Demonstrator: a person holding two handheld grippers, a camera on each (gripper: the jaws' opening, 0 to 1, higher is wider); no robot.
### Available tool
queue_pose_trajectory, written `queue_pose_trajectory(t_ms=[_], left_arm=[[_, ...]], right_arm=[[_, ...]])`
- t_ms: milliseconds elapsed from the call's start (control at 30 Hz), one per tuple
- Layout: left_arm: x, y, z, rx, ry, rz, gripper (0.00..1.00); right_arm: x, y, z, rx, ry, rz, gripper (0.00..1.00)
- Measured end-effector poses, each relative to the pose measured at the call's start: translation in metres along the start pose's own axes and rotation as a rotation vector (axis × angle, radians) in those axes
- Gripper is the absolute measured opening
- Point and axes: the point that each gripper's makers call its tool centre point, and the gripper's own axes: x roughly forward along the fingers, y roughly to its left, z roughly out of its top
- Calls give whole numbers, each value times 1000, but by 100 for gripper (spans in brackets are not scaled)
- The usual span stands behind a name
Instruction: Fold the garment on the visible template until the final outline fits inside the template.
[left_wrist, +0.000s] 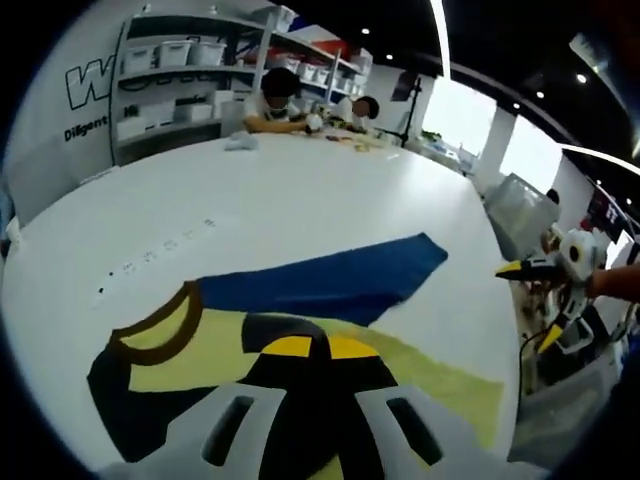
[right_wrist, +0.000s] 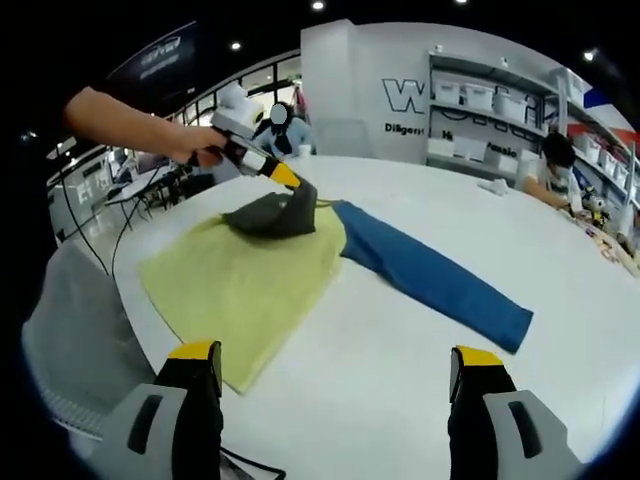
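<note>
1. Garment (right_wrist: 250, 280) lies flat on the white worktop (right_wrist: 400, 340): yellow-green body, blue sleeve (right_wrist: 430, 275) stretched out to one side, dark sleeve (right_wrist: 272, 215) bunched up at the far edge in the right gripper view.
2. Left gripper (right_wrist: 290, 180), seen in the right gripper view, has its yellow-tipped fingers pinched on the bunched dark sleeve, lifting it into a small peak above the body panel. A person's hand (right_wrist: 195, 145) holds it.
3. In the left gripper view the yellow tips (left_wrist: 320, 347) sit close together, with dark fabric under them; the brown-trimmed collar (left_wrist: 160, 335) is just to one side, and the blue sleeve (left_wrist: 330, 280) runs away beyond the tips.
4. Right gripper (right_wrist: 335, 365) has its fingers spread wide, nothing between them, hovering over bare worktop near the hem of the body panel, not touching the cloth.
5. In the left gripper view the right gripper (left_wrist: 545, 290) appears off the worktop edge, well apart from the garment.
6. Fabric looks soft and matte, with light creases on the body; the blue sleeve is a long tapering strip. The worktop is smooth, glossy and round-edged.
7. Background: shelves (left_wrist: 190, 70) with white bins, seated people at the far end of the worktop.
</note>
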Motion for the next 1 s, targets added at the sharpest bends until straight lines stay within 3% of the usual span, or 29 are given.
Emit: queue_pose_trajectory(t_ms=[400,633,1000], left_arm=[[18,-3,-11,-6,25,-9,4],[19,-2,-10,9,14,-12,14],[7,6,-17,11,23,-3,13]], right_arm=[[0,-2,-5,19,5,-5,93],[0,-3,-6,22,8,-6,93],[3,-2,-3,17,6,0,94]])
